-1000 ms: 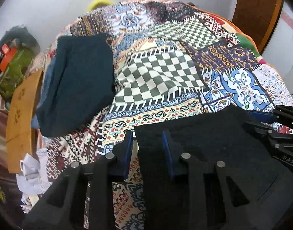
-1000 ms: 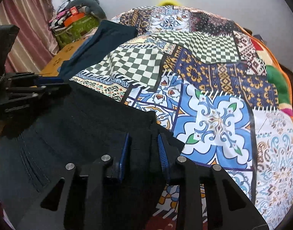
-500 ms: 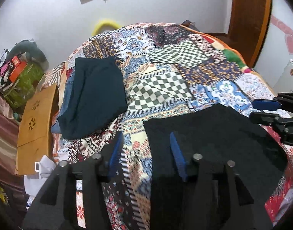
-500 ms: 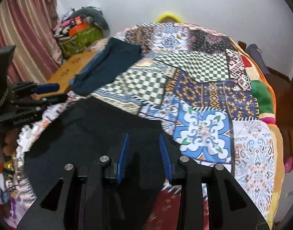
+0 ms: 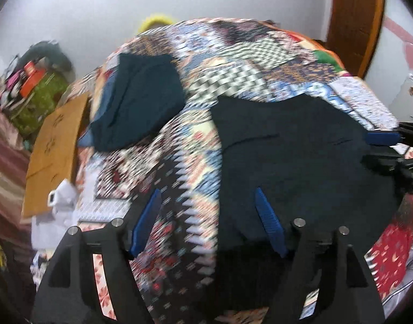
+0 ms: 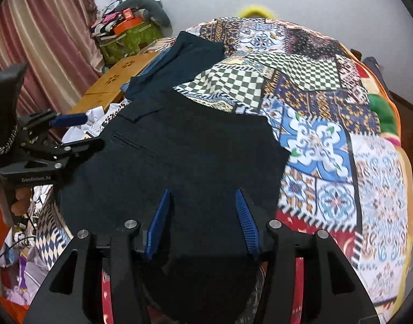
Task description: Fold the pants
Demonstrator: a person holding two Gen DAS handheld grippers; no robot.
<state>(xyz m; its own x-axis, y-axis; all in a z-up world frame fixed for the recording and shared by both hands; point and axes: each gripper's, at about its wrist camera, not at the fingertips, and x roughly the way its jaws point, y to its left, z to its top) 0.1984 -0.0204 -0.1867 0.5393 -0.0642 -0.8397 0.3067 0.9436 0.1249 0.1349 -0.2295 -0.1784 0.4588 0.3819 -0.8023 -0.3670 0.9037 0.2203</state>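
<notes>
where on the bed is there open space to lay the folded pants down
Open quilt lies right of the black pants, and on the checkered patches beyond them. The far left is taken by the dark teal folded clothes; clutter crowds that bedside.

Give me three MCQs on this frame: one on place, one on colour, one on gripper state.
1. Where does the teal folded garment lie relative to the black pants?
A. Farther up the bed, toward its left edge
B. On top of them
C. On the floor

2. What colour are the pads on the fingers?
A. Red
B. Blue
C. White

3. What state is the right gripper in?
A. Shut on the pants
B. Shut on the quilt
C. Open above the pants

Answers: 1 A, the teal folded garment sits beyond the black pants near the bed's left side. 2 B, the pads are blue. 3 C, the right gripper shows a wide gap with pants visible between the fingers; the left gripper is open too.
</notes>
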